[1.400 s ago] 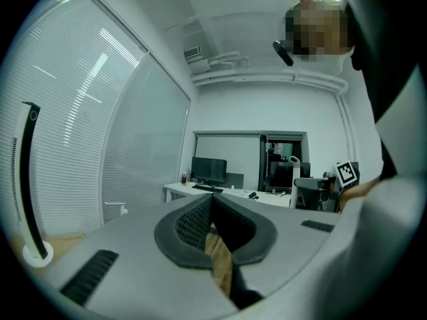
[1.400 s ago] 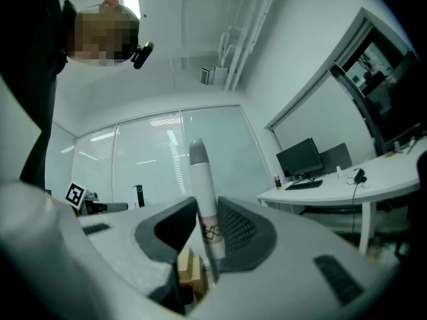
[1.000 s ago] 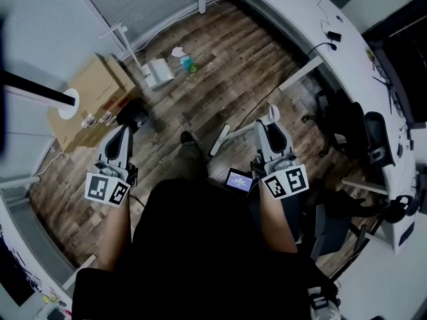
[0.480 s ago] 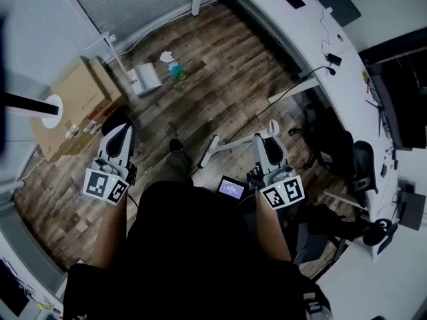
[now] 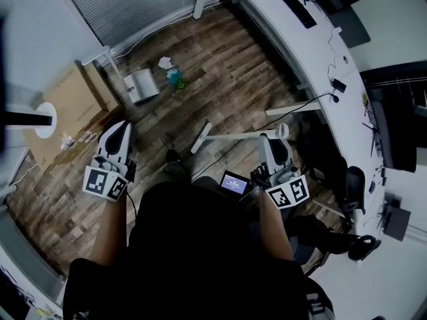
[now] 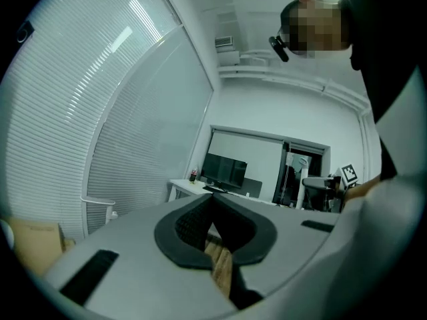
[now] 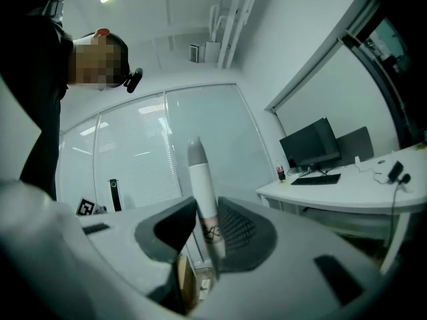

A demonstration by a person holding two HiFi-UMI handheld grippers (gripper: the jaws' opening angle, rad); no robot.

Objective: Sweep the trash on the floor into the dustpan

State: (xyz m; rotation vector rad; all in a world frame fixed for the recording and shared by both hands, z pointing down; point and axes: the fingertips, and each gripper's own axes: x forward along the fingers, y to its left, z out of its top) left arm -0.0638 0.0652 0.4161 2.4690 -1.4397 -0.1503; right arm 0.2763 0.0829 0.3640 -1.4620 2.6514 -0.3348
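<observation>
Trash lies on the wooden floor [image 5: 220, 65] well ahead of me: a crumpled white paper [image 5: 165, 63] and a teal scrap [image 5: 175, 79] just beside it. The white dustpan [image 5: 140, 85] sits close to their left, near a cardboard box [image 5: 67, 105].

The broom [image 5: 233, 136] is with me, well apart from that pile. In the head view its white handle runs across the frame, with the grey-capped top at my right gripper [image 5: 275, 139] and the crosswise head out to the left. I cannot tell whether the head touches the planks. In the right gripper view the handle [image 7: 203, 199] stands upright, cap uppermost, and the right gripper [image 7: 203, 229] is clamped on it just under the cap.

My left gripper [image 5: 120, 127] carries nothing. In its own view the left gripper [image 6: 213, 222] has its pads pressed together.

Both forearms reach forward on either side of my body. The grippers point level, with their marker cubes nearest me.
</observation>
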